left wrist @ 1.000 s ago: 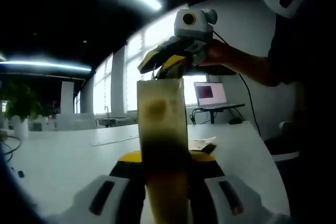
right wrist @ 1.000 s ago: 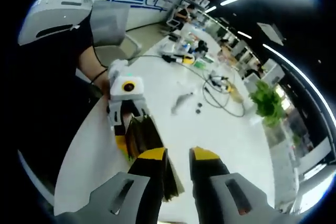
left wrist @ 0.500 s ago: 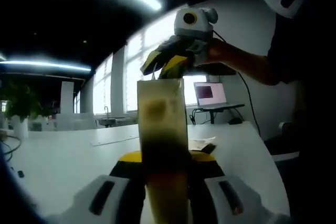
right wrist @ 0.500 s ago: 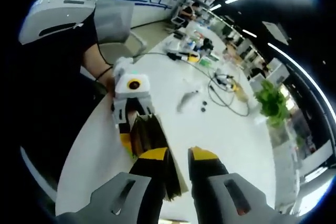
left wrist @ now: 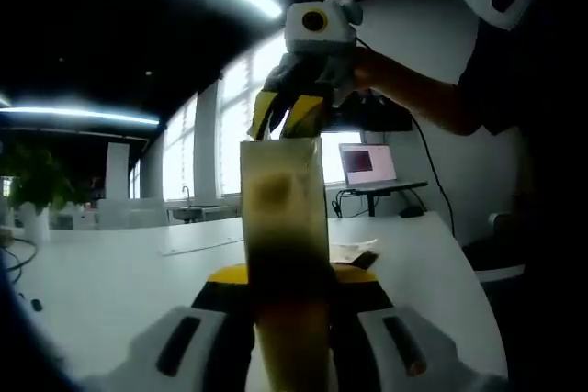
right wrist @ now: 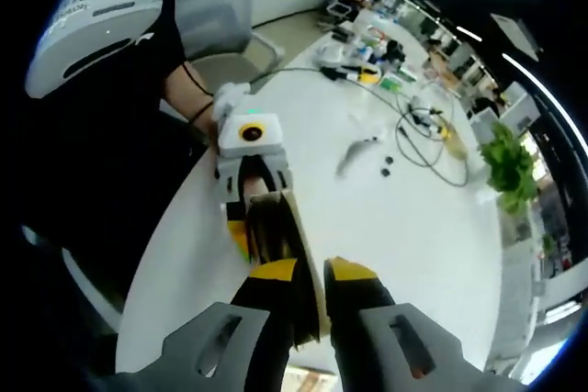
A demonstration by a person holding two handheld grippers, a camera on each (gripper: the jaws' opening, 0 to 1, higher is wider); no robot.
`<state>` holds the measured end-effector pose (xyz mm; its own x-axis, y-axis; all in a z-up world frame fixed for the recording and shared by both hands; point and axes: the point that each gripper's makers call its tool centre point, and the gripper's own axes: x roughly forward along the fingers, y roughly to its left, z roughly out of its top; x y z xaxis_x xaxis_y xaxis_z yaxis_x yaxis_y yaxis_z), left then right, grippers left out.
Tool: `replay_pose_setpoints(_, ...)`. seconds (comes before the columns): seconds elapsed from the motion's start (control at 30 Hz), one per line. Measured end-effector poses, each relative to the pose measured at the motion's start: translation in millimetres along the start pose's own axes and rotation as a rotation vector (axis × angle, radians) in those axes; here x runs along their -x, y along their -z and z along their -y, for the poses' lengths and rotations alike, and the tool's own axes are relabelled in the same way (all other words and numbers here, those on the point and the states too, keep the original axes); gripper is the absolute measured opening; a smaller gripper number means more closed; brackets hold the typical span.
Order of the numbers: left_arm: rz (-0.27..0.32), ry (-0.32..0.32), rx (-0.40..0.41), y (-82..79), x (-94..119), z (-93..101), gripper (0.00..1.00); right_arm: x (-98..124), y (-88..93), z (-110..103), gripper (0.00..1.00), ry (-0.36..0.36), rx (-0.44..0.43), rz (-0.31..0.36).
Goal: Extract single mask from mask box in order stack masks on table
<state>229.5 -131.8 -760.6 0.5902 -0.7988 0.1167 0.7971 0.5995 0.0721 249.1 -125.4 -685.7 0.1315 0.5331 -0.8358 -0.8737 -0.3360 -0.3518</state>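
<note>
A tall tan mask box [left wrist: 283,227] stands upright, and my left gripper [left wrist: 289,274] is shut on its lower part with a yellow-tipped jaw on each side. My right gripper [left wrist: 285,117] hangs just above the box's top edge, pointing down, its yellow fingers a little apart. From the right gripper view I look down on the box's dark open top [right wrist: 276,227], with the left gripper [right wrist: 253,181] clamped on it below. My right gripper [right wrist: 312,271] is open with a narrow gap, right at the box's rim. No mask shows between its jaws.
The white table [right wrist: 404,227] carries cables [right wrist: 432,130], a small grey piece [right wrist: 354,155] and a plant [right wrist: 510,167] farther off. A laptop [left wrist: 367,164] and a pale flat item [left wrist: 354,250] sit behind the box. The person's dark body [right wrist: 101,153] and a chair [right wrist: 220,20] are close by.
My right gripper has shifted over the box's top, left and a little higher in the left gripper view, and its jaws have narrowed. The left gripper and the box have held still.
</note>
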Motion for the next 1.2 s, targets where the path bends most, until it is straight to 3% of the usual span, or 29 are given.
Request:
replay_pose_setpoints(0.3,0.001,-0.001,0.001,-1.0,0,1.0,0.32,-6,1.8,-5,0.07,-0.062,0.022,-0.051)
replay_pose_setpoints(1.0,0.001,-0.003,0.002,-1.4,-1,0.8,0.32,-16,6.4,-13,0.0,-0.134,-0.084,-0.066)
replay_pose_setpoints(1.2,0.001,0.003,-0.002,0.1,0,-0.1,0.33,-26,10.2,-17,0.0,-0.137,-0.049,-0.085)
